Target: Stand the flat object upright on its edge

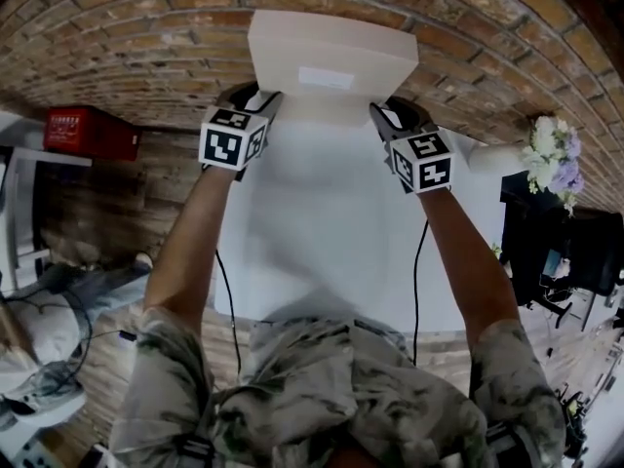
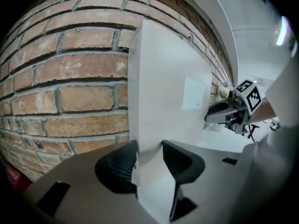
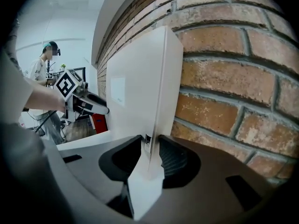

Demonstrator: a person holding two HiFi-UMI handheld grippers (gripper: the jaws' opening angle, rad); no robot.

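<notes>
Currently the white flat box [image 1: 331, 61] is upright, broad face toward the person, in front of the brick wall [image 1: 146, 27] at the far side of the white table [image 1: 322, 252]. The left gripper [image 2: 149, 160] is clamped on the box's left edge, one pad on each face. The right gripper [image 3: 150, 155] is likewise clamped on the right edge. The box's bottom edge blends into the white tabletop in the head view, so I can't tell whether it's seated on the table or just above it. Both gripper views cut off the bottom as well. The gap between box and wall is unclear. Print on the pale label [image 1: 327, 78] is too small to read. A red crate [image 1: 88, 130] sits off to the left, partly cropped.
</notes>
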